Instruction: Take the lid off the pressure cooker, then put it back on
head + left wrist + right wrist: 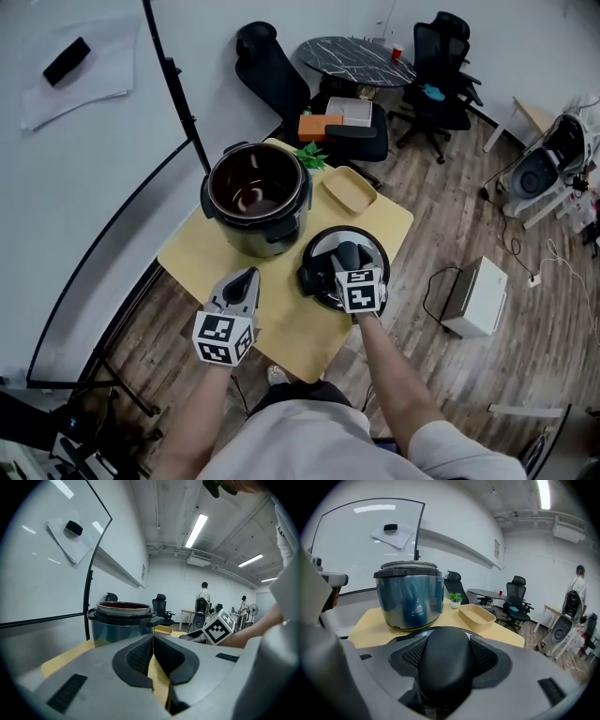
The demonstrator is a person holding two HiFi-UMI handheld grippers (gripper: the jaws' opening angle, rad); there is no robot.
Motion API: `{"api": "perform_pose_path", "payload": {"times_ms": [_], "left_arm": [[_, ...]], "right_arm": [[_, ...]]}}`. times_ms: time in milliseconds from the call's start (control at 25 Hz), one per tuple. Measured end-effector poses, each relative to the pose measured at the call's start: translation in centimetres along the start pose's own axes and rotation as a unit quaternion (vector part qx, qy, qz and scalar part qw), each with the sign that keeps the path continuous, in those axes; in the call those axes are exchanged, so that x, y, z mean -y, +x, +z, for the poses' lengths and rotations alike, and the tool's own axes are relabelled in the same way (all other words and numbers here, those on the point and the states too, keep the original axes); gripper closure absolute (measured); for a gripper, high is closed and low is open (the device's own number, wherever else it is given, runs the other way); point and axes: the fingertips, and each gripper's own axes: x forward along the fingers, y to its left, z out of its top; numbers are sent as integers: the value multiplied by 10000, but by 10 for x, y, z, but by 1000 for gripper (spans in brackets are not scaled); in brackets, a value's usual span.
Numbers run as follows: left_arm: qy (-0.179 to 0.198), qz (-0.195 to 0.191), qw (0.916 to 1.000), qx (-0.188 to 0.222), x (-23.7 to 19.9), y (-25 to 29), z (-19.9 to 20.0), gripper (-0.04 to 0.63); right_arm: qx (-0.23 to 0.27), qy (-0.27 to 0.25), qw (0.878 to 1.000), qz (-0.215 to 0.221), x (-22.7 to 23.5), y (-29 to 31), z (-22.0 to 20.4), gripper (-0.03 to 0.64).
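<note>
The first half of the task looks done. The pressure cooker [257,199] stands open on the yellow desk [211,253], its dark inside bare. The lid [317,270] lies flat on the desk just beside the cooker, on the person's right. The right tongs [349,255] are clenched on the lid's black handle [443,660], which fills the gap between the pads in the right gripper view. The left tongs [246,277] hover above the desk near the cooker's front, jaws pressed together with nothing between them.

By my judgement the whole second half remains: lifting the lid, carrying it over the cooker's rim, seating it and probably turning it to lock. A shallow tan tray [349,190] sits beyond the lid, off that path.
</note>
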Motion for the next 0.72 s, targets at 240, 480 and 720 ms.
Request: {"api": "perform_pose_path", "payload": {"times_ms": [240, 480, 720], "left_arm": [[-25, 40, 9999, -119, 0, 4, -6, 581], [-24, 123, 9999, -111, -1, 6, -4, 583], [-32, 187, 9998, -68, 2, 10, 2, 581]], "right_arm": [[-70, -117, 9999, 34, -4, 9, -7, 341], [28, -136, 9998, 136, -8, 14, -5, 341], [165, -123, 9997, 147, -8, 13, -3, 339]]}}
